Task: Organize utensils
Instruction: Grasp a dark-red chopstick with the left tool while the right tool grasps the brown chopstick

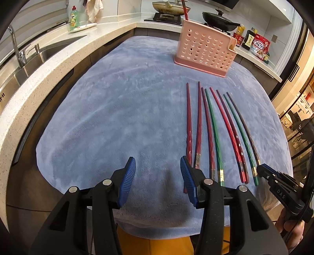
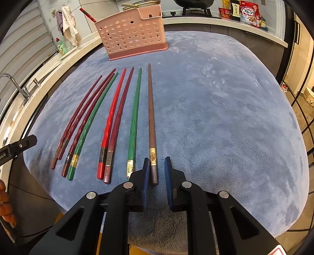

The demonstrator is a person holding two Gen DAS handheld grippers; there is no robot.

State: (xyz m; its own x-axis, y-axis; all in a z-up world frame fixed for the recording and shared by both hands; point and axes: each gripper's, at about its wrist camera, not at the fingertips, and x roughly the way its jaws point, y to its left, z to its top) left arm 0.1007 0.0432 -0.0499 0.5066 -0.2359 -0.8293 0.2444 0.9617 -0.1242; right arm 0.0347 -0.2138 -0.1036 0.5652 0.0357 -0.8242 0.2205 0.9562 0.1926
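Note:
Several red, maroon and green chopsticks [image 2: 109, 121] lie side by side on a blue cloth [image 2: 215, 117], tips toward a pink perforated holder [image 2: 131, 37] at the back. One red chopstick [image 2: 88, 13] stands in the holder. My right gripper [image 2: 157, 162] straddles the butt end of the brown chopstick [image 2: 151, 117], the rightmost in the row. Its left pad lies against the stick and a small gap shows at the right pad. My left gripper [image 1: 158, 162] hangs open and empty over the cloth, its right finger [image 1: 186, 172] above the end of the leftmost maroon chopstick [image 1: 189, 117].
A speckled counter with a sink [image 1: 49, 51], a tap and a green soap bottle [image 1: 74, 17] runs along the left. Two pans [image 1: 170, 7] sit on the stove behind the holder. Food packets and bottles [image 1: 259, 46] stand at the back right.

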